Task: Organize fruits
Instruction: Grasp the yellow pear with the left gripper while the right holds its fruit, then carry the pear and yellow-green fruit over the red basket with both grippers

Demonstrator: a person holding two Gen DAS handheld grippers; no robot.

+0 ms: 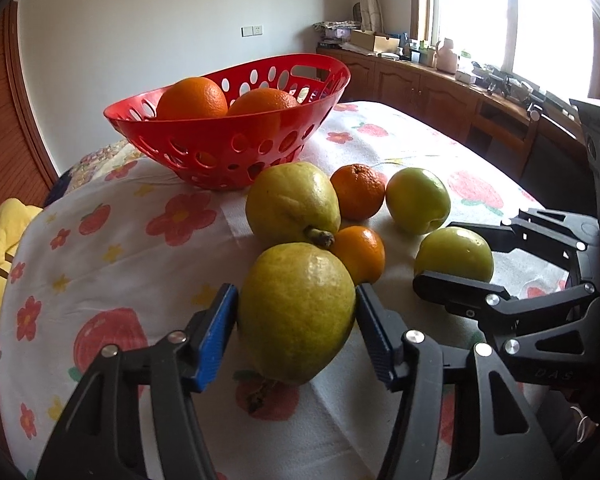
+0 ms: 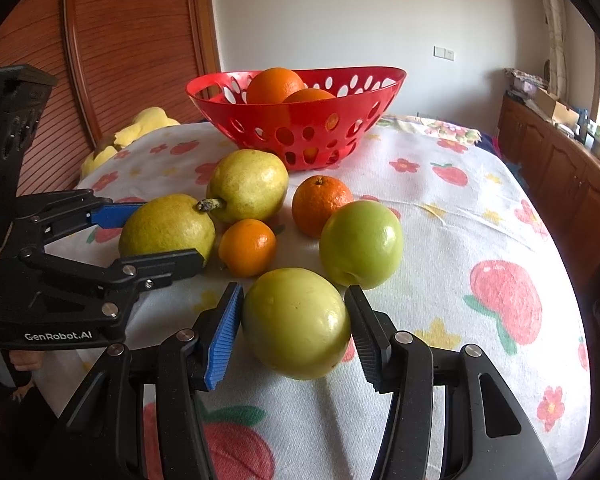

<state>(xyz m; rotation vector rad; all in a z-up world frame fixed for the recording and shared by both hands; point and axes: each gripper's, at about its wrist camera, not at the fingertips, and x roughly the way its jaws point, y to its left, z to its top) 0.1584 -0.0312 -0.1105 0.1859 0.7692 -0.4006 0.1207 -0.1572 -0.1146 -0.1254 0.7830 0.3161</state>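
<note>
The left gripper has its blue pads against both sides of the near pear, clamped on it as far as the wrist view shows. That pear's long axis runs toward the camera, its dark blossom end nearest and lowest on the flowered tablecloth. The far pear lies just behind, touching it, stem pointing back toward the near one. A small mandarin sits beside both; a larger mandarin lies further back.

The right gripper is closed on the near green apple, pads touching each side. A second green apple rests just behind it, stem dimple facing down-forward.

The red perforated basket stands at the far side holding two oranges.
</note>
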